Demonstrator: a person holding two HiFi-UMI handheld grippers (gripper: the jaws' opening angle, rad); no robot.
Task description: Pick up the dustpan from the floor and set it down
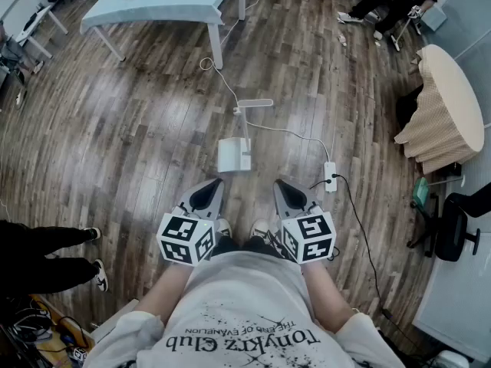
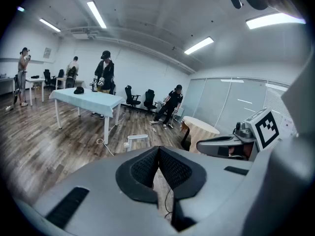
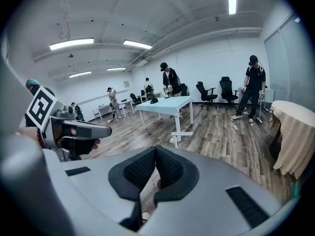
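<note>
A white dustpan stands on the wooden floor a short way in front of my feet, its long handle pointing away from me. The handle top shows past the jaws in the left gripper view and in the right gripper view. My left gripper and right gripper are held side by side near my waist, above my shoes and short of the dustpan. Both are shut, the pads meeting with nothing between them.
A light blue table stands beyond the dustpan. A white power strip with cables lies on the floor at its right. A round table with a beige cloth and an office chair are at the right. A person's legs are at the left.
</note>
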